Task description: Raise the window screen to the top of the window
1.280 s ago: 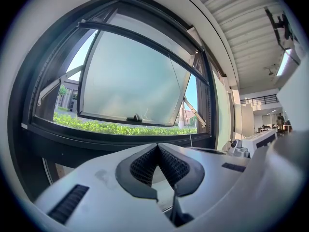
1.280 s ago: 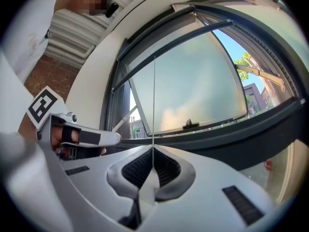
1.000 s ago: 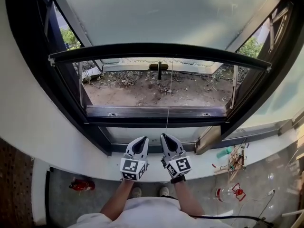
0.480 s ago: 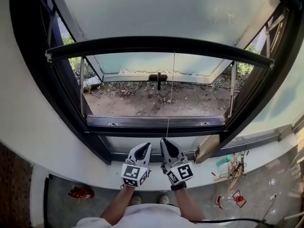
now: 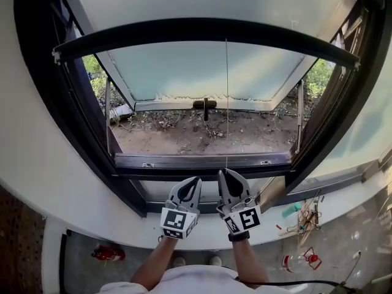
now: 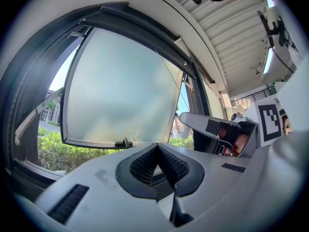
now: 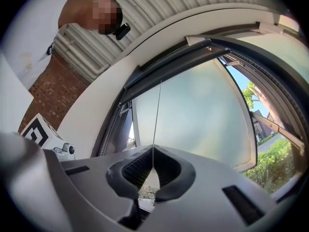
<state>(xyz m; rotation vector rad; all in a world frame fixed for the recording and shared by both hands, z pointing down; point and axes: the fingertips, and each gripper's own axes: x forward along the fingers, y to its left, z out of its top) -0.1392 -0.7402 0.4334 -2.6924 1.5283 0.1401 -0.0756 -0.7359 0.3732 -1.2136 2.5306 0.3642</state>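
Note:
The window screen's dark bottom bar (image 5: 202, 29) spans the black window frame high up; the right gripper view shows this bar (image 7: 174, 62) too. A thin pull cord (image 5: 226, 103) hangs straight down from it to my right gripper (image 5: 228, 172). The right gripper view shows that gripper (image 7: 153, 149) shut on the cord (image 7: 157, 115), which runs taut up to the bar. My left gripper (image 5: 195, 180) is beside it, just to the left, above the sill. In its own view the left gripper (image 6: 157, 146) is shut with nothing between the pads.
A frosted glass sash (image 5: 202, 72) swings outward over bare ground and shrubs. The dark lower frame rail (image 5: 202, 161) lies just beyond the grippers. On the floor below are a red extinguisher (image 5: 107, 252), tools (image 5: 303, 213) and a red-capped bottle (image 5: 294, 262).
The screen's bottom bar has risen, exposing more of the opening. Both grippers have moved up, the right still pinching the cord.

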